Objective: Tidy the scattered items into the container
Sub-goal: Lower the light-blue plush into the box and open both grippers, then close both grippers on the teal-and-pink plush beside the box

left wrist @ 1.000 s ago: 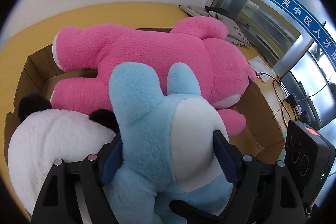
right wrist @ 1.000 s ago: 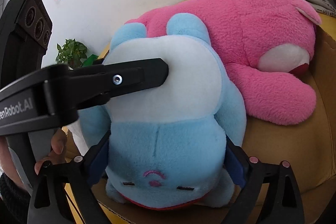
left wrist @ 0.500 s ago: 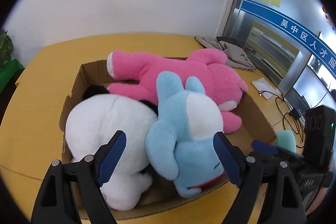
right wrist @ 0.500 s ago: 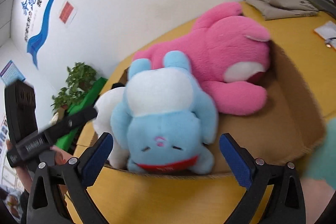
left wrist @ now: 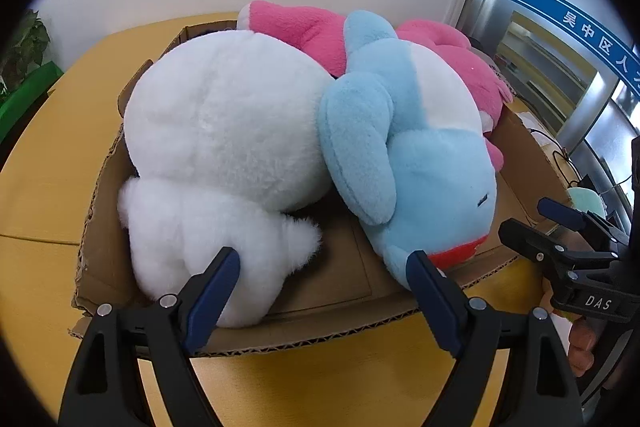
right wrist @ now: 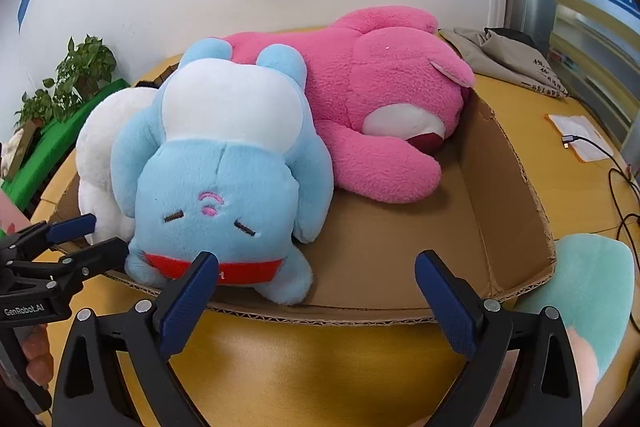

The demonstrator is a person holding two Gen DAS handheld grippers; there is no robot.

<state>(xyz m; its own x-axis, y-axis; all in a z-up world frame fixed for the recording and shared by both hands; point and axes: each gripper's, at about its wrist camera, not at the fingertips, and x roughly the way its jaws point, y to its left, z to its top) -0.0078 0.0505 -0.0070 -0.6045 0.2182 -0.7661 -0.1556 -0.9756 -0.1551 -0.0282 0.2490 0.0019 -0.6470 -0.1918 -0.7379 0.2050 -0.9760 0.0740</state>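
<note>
An open cardboard box (right wrist: 504, 195) (left wrist: 332, 275) on a yellow table holds three plush toys: a pink bear (right wrist: 384, 95) (left wrist: 304, 27) at the back, a white plush (left wrist: 224, 131) (right wrist: 96, 147) on the left, and a blue plush (right wrist: 224, 163) (left wrist: 416, 139) lying head toward the box's front edge. My left gripper (left wrist: 322, 265) is open and empty, just in front of the box. My right gripper (right wrist: 316, 267) is open and empty at the box's front edge. A mint-green plush (right wrist: 588, 287) (left wrist: 584, 199) lies on the table outside the box's right corner.
A folded grey cloth (right wrist: 508, 55), a paper with a cable (right wrist: 580, 139) and black wires lie on the table to the right. Potted plants (right wrist: 76, 75) stand at the left past the table. The other gripper shows in each view's side (left wrist: 568, 255) (right wrist: 48, 259).
Both grippers let go of the blue plush, which now lies in the box, and drew back to the box's front edge.
</note>
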